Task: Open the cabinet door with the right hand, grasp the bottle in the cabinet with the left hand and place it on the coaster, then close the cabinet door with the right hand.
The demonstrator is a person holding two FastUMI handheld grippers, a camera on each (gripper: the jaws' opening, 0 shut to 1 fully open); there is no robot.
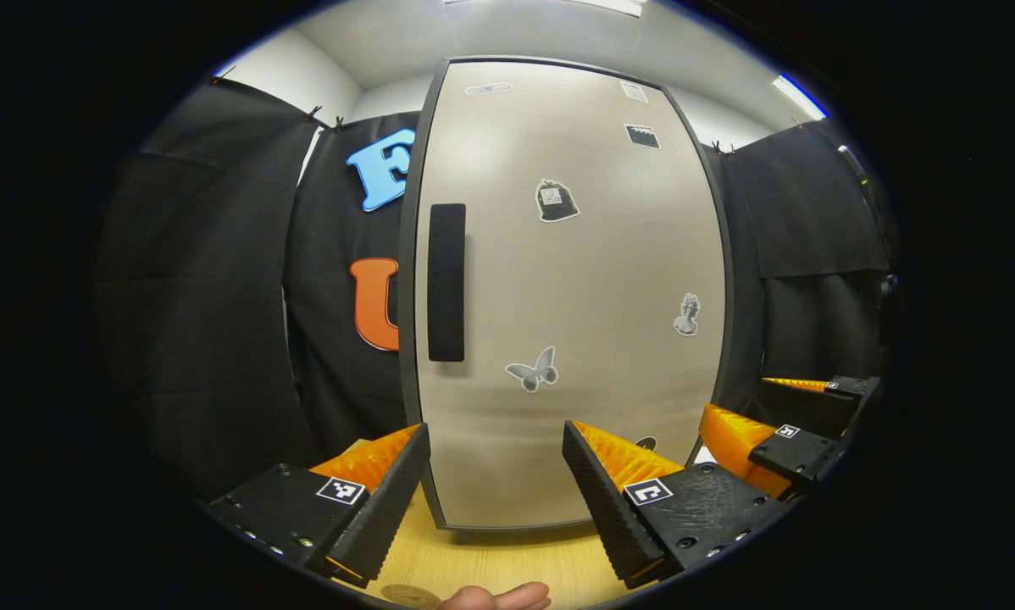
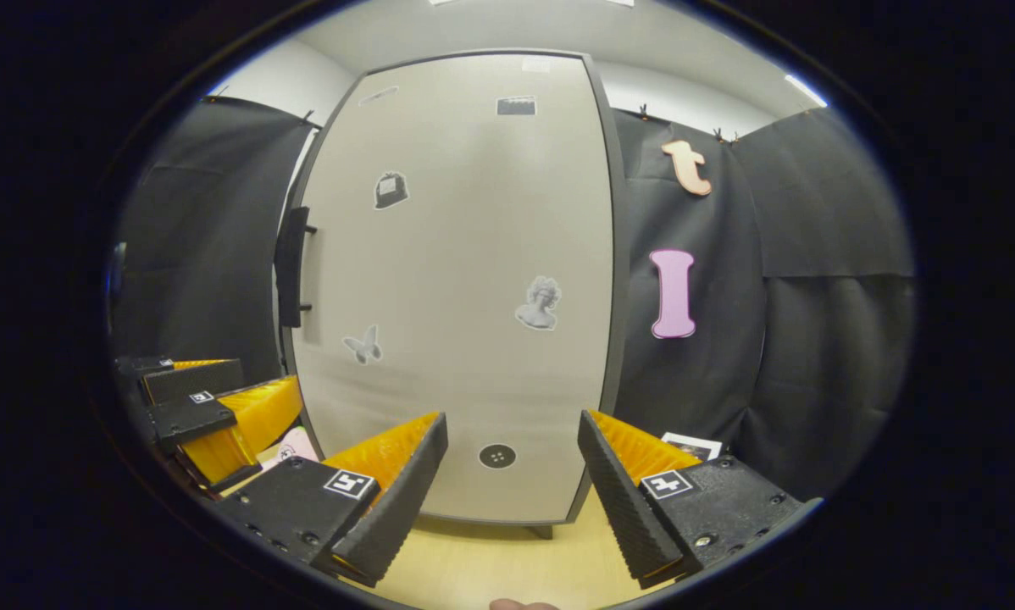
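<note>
While the cabinet door (image 1: 571,296) stands closed, left gripper (image 1: 496,487) and right gripper (image 2: 513,483) gape wide, holding nothing.

Smooth, faintly sheened cabinet door (image 1: 575,280) with matt handle (image 1: 446,282); pale wood-look tabletop (image 1: 490,563); matt cloth wall (image 2: 812,296).

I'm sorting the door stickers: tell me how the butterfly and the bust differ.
The butterfly sticker sits low on the door, nearer the handle; the bust sticker sits higher, near the opposite edge. The butterfly is wide with spread wings; the bust is taller and narrow. Both are grey cut-outs stuck flat on the closed door.
</note>
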